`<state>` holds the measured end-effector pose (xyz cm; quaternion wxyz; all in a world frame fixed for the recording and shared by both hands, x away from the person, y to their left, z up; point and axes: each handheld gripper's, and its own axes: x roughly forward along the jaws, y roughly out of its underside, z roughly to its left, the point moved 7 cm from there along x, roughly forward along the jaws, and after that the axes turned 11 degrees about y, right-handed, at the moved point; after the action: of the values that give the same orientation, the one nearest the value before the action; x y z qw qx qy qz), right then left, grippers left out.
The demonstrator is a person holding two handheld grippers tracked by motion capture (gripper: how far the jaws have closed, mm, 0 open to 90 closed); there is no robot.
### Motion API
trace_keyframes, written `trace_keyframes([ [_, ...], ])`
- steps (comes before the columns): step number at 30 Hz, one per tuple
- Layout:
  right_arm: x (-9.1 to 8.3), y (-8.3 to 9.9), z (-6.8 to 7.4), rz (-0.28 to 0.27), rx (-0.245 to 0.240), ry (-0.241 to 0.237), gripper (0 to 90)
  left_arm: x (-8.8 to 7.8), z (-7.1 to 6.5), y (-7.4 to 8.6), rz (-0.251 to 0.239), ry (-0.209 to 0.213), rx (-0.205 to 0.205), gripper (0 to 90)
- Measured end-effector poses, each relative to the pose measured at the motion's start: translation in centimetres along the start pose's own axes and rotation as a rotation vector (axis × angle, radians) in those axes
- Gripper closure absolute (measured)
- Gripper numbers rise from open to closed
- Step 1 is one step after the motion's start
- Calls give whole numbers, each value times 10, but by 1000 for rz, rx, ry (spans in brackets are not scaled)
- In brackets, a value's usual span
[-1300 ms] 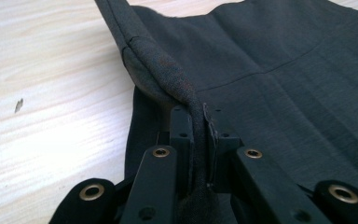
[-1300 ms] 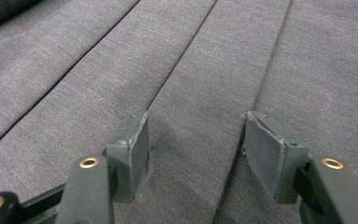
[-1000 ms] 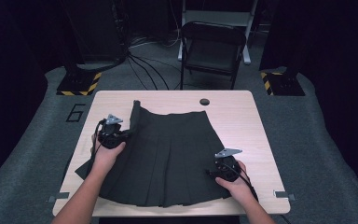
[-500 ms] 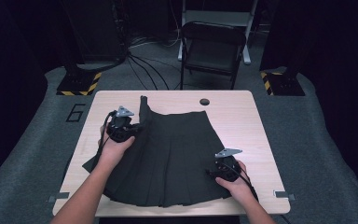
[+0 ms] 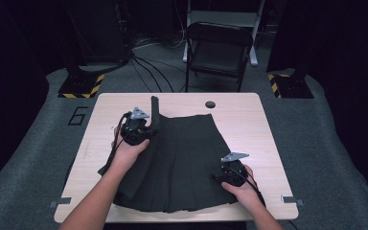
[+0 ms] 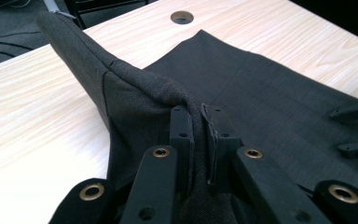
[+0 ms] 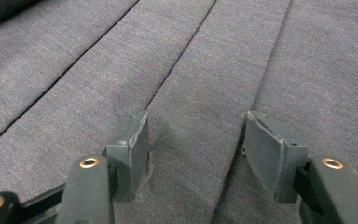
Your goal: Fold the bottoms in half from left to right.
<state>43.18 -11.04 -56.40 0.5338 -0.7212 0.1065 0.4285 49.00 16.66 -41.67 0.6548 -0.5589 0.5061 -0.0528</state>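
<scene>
Now, left gripper (image 6: 199, 140): we are pinching the dark pleated fabric skirt's (image 5: 182, 158) lifted corner.
Right gripper (image 7: 196, 154): we are resting parted jaws on it.

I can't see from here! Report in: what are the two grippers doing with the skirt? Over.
Left gripper shut on skirt, waistband corner lifted. Right gripper open, jaws resting on the pleats. Table beyond skirt: just a cable hole. Over.

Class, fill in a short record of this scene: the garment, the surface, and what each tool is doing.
garment: dark pleated skirt, spread flat except one lifted corner
surface: light wooden table with a round hole
left tool: shut on a fold of the skirt, holding that corner raised
right tool: jaws apart, tips resting on the pleats
background: folding chair
</scene>
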Motion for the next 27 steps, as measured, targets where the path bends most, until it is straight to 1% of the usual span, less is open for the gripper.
trace_keyframes([
  [4,0,0,-1,-1,-5,1,405,5,-4,-2,-7,9,4,827],
  [5,0,0,-1,-1,-5,1,405,6,-5,-2,-3,18,4,828],
  [6,0,1,-1,5,-4,0,405,8,-7,-3,-12,13,-1,827],
  [7,0,1,-1,7,-5,-2,405,9,-8,-3,-2,19,9,827],
  [9,0,0,0,5,-1,-3,405,11,-11,-4,-14,30,2,828],
  [10,0,1,0,6,-2,-3,405,11,-11,-4,-7,29,8,827],
  [11,0,1,-1,6,-5,-2,405,12,-12,-5,-15,36,12,827],
  [12,0,1,0,5,-2,-4,405,13,-14,-6,-20,38,4,827],
  [13,0,1,-1,5,-4,-1,405,14,-15,-6,-15,40,10,827],
  [14,0,1,0,5,0,-3,405,15,-16,-7,-23,45,9,827],
  [16,0,1,-1,5,-8,-1,405,16,-19,-9,-29,52,11,827],
  [19,0,1,0,6,-1,-3,405,20,-23,-11,-31,66,12,827],
  [20,0,1,0,5,-2,-3,405,20,-24,-12,-27,68,20,827],
  [21,0,1,-1,6,-5,-1,405,23,-26,-13,-34,70,20,827],
  [22,0,1,-1,4,-8,-1,405,23,-27,-13,-26,78,27,827],
  [24,0,1,-1,6,-6,-1,405,26,-31,-15,-26,85,35,827],
  [27,-1,1,-1,6,-8,-1,405,29,-35,-16,-24,97,41,827],
])
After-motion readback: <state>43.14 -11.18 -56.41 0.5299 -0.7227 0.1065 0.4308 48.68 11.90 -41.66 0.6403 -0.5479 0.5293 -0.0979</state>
